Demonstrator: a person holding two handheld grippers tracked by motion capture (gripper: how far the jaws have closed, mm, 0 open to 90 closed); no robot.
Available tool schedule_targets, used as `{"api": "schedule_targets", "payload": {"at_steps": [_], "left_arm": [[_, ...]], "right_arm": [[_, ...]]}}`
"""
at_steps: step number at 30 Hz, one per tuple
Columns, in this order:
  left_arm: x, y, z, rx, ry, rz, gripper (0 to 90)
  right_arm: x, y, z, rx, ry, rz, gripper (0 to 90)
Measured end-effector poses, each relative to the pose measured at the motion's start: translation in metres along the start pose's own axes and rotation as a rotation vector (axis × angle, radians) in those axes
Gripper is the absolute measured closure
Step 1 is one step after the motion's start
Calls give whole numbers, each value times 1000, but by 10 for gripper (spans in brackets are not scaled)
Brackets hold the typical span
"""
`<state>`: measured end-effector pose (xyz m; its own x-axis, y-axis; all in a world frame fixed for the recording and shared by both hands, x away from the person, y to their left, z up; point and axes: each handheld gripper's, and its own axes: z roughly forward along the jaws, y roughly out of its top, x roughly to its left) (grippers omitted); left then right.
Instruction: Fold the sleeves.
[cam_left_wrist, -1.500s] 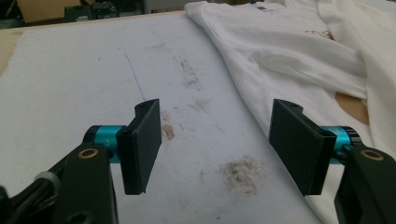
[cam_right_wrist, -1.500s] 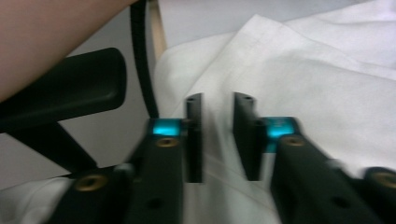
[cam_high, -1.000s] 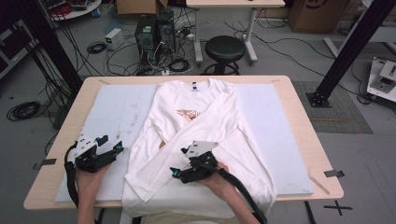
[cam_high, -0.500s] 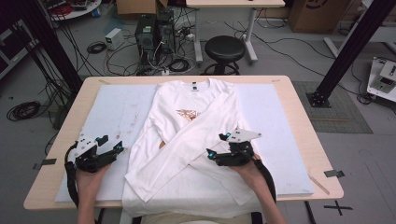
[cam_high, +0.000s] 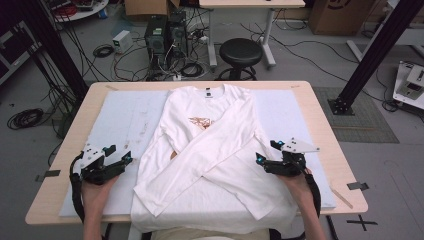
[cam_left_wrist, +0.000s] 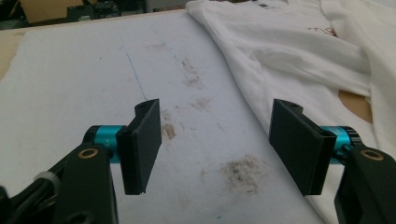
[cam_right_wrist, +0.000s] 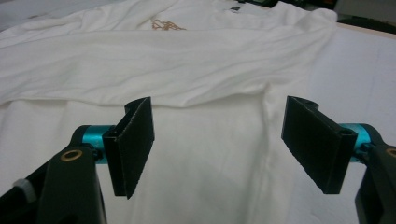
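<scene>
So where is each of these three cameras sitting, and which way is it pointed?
High view: above the person's side, facing forward and down on the white long-sleeved shirt on the wooden table; forearms and both hands show.
Left gripper view: rides the left gripper, open over the stained white mat.
Right gripper view: rides the right gripper, open over the shirt.
All three views share the shirt.

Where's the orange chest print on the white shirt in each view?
High view: orange print at centre, upper chest of the white shirt, just left of the crossed sleeves.
Left gripper view: print near the top right edge, partly cut by a sleeve.
Right gripper view: print at top, left of centre.
Shared landmark: black neck label.
</scene>
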<state>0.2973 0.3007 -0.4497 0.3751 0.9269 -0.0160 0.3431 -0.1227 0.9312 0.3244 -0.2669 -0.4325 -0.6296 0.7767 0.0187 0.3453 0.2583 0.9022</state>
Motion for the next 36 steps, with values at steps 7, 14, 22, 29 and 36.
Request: {"api": "schedule_targets", "payload": {"at_steps": [7,14,22,29,36], "left_arm": [[0,0,0,0,2,2,347],[0,0,0,0,0,-2,347],[1,0,0,0,-3,-4,347],[1,0,-1,0,-5,-4,347],[0,0,-1,-8,-3,-1,347]], "right_arm": [[-15,-11,-11,-25,-43,23,260],[-27,-23,-22,-49,-83,48,260],[-33,-28,-27,-68,-99,69,260],[-34,-29,-27,-63,-126,93,260],[-35,-29,-25,-46,-147,116,263]]}}
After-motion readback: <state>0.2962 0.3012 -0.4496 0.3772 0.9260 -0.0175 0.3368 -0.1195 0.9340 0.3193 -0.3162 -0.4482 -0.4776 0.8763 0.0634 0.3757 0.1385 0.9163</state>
